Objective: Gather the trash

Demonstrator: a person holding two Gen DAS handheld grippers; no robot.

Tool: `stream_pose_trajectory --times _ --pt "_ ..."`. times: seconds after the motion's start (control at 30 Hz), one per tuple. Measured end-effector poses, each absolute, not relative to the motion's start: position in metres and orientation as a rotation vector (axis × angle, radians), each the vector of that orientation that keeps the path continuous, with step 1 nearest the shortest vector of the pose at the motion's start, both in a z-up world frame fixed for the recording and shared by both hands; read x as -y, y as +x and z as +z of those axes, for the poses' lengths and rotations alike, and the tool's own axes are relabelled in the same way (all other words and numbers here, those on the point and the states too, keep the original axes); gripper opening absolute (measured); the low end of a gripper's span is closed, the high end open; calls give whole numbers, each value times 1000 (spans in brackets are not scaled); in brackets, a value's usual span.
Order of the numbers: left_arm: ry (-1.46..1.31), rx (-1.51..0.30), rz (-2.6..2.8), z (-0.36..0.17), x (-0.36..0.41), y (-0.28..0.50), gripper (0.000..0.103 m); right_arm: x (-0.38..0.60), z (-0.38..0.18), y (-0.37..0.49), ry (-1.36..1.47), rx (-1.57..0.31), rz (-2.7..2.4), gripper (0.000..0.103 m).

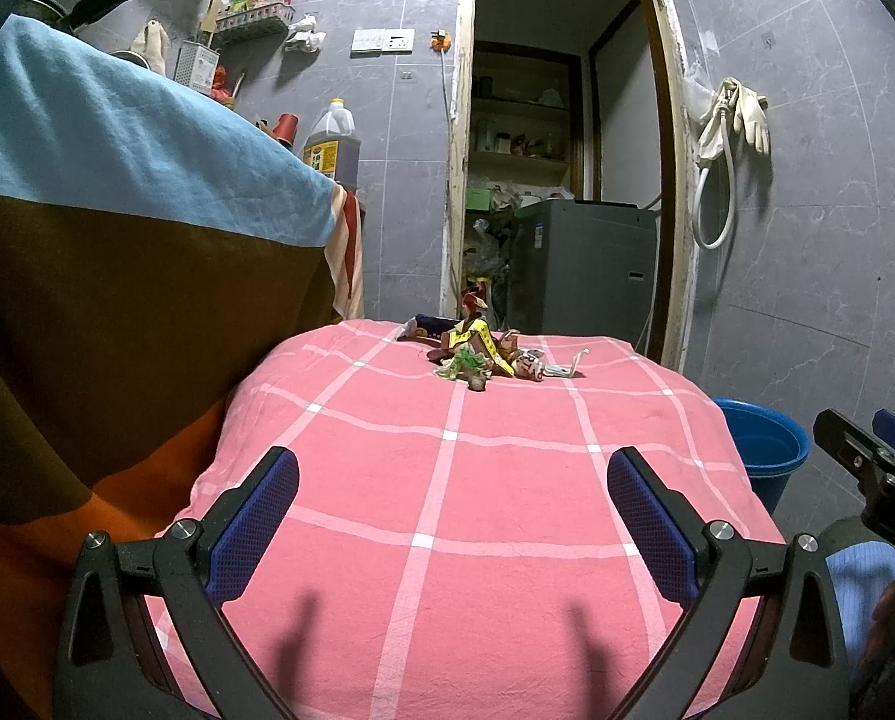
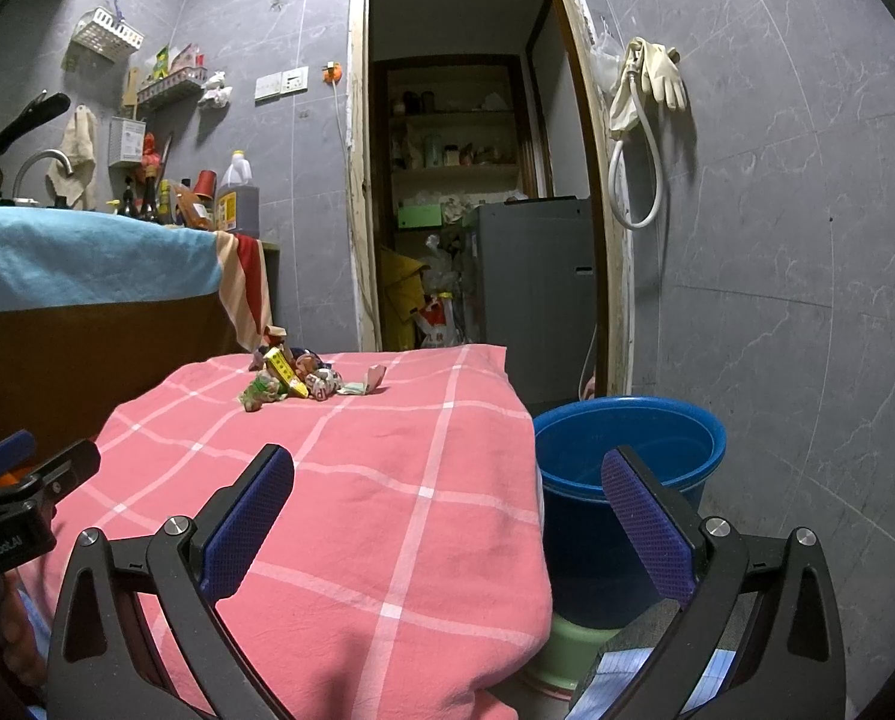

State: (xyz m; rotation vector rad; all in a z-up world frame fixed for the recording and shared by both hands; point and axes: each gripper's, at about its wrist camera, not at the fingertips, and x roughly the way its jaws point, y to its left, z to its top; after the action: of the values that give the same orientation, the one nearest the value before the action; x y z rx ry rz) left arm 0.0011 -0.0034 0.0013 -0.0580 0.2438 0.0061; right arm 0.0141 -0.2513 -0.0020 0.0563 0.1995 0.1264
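Observation:
A small heap of crumpled wrappers and scraps, the trash pile (image 1: 486,351) (image 2: 294,381), lies at the far end of a table covered by a pink checked cloth (image 1: 447,510) (image 2: 351,480). My left gripper (image 1: 453,516) hovers open over the near part of the cloth, well short of the pile, nothing between its blue pads. My right gripper (image 2: 447,516) is open too, above the table's right edge, with a blue bucket (image 2: 627,462) (image 1: 765,450) standing just past it on the floor. Each gripper shows at the edge of the other's view.
A counter draped in blue, brown and orange cloth (image 1: 117,240) rises at the left with bottles and a wall rack. Behind the table an open doorway (image 2: 465,180) shows shelves and a grey appliance (image 2: 531,282). Gloves and a hose (image 2: 645,120) hang on the right wall.

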Motion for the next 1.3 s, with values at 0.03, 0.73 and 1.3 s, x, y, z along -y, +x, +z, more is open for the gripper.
stream_pose_trajectory --times 0.03,0.73,1.3 --pt "-58 -244 6 1 3 1 101 251 -2 14 56 -199 126 103" --pt "-58 -245 6 2 4 1 101 252 -3 15 57 -203 126 103" --pt "-57 -245 7 2 4 1 101 251 -5 16 58 -206 126 103"
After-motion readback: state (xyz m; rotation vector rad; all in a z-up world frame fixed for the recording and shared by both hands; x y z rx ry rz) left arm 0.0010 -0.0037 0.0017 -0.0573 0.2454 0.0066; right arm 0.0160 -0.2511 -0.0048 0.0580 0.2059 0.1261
